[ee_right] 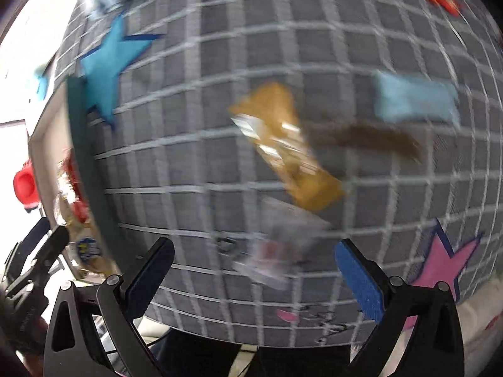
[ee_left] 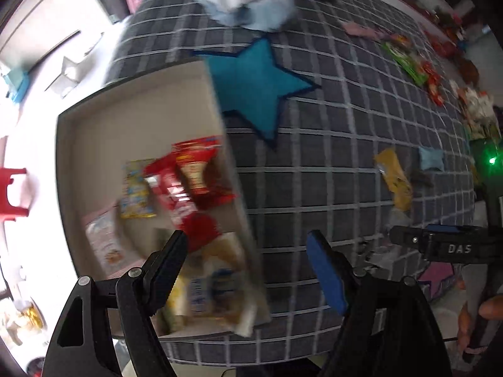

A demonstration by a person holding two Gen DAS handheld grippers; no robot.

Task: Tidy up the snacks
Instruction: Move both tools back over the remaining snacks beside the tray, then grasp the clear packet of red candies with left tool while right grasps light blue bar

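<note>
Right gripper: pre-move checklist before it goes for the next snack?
1. Right gripper open, nothing between the fingers: ok.
2. Left gripper open and empty: ok.
3. Target in view: a pale packet lies on the grid cloth just ahead of the right gripper: ok.
4. Packet's edges and lie: cannot tell, too blurred.
5. Yellow packet touching the pale one or apart: cannot tell.
6. Box has bare floor left for more snacks: ok.
</note>
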